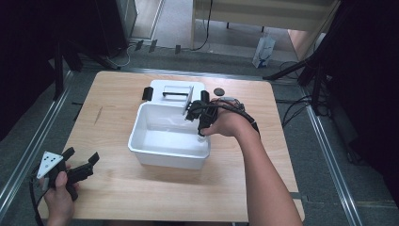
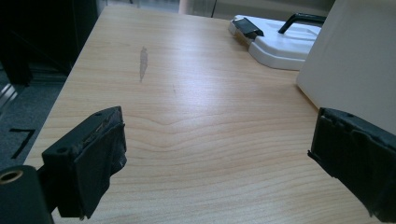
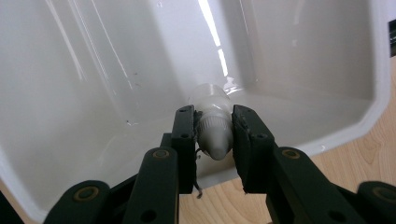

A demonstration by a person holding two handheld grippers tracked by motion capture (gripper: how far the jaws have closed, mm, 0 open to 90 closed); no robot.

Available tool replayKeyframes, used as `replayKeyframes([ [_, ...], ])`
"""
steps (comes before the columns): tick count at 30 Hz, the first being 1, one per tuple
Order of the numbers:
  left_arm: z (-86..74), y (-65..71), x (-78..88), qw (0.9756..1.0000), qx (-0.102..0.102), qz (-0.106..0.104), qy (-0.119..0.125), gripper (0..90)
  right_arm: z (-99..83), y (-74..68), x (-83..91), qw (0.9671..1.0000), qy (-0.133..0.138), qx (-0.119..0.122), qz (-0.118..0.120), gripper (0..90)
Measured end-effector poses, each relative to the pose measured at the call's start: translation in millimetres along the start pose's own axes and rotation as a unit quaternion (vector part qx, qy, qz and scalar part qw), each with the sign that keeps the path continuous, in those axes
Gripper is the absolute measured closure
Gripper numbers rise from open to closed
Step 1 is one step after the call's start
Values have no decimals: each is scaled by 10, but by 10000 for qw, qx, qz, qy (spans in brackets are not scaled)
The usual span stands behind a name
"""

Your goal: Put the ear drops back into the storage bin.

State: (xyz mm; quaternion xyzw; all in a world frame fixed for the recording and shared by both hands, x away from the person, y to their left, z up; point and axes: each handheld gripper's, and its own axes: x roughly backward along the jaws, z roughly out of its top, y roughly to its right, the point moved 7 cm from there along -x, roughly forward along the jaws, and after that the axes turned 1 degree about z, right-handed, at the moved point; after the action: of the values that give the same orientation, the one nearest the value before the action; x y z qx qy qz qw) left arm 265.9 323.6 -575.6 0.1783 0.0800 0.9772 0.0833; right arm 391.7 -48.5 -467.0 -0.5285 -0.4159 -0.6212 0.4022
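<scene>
On the worktop (image 1: 117, 188) a bin (image 1: 155, 148) stands near the middle. Its lid (image 1: 162, 87) lies flat just behind it, touching its far rim or almost. A small round disc (image 1: 219, 91) lies to the right of the lid. The right tool (image 1: 202, 134) reaches down into the bin at its right side, with a small bottle (image 3: 214, 133) between its jaws. The left tool (image 1: 82, 165) is at the front left corner of the worktop, well apart from the bin.
</scene>
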Motion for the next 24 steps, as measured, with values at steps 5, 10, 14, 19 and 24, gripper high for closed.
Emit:
replayKeyframes([
  [5,-3,-4,6,10000,-13,-13,-16,42,-1,-14,-106,9999,-70,111,-89,717],
  [10,0,-7,6,10000,12,-25,-1,42,-2,-21,-177,9997,-126,159,-114,716],
  [14,-2,-4,9,10000,0,-27,-15,42,-1,-17,-249,9996,-141,184,-149,712],
  [19,-2,-4,10,10000,-1,-32,-10,42,-14,9,-317,9995,-191,169,-190,715],
  [24,-2,-4,10,10000,-3,-33,-11,42,-6,20,-334,9996,-166,113,-173,711],
])
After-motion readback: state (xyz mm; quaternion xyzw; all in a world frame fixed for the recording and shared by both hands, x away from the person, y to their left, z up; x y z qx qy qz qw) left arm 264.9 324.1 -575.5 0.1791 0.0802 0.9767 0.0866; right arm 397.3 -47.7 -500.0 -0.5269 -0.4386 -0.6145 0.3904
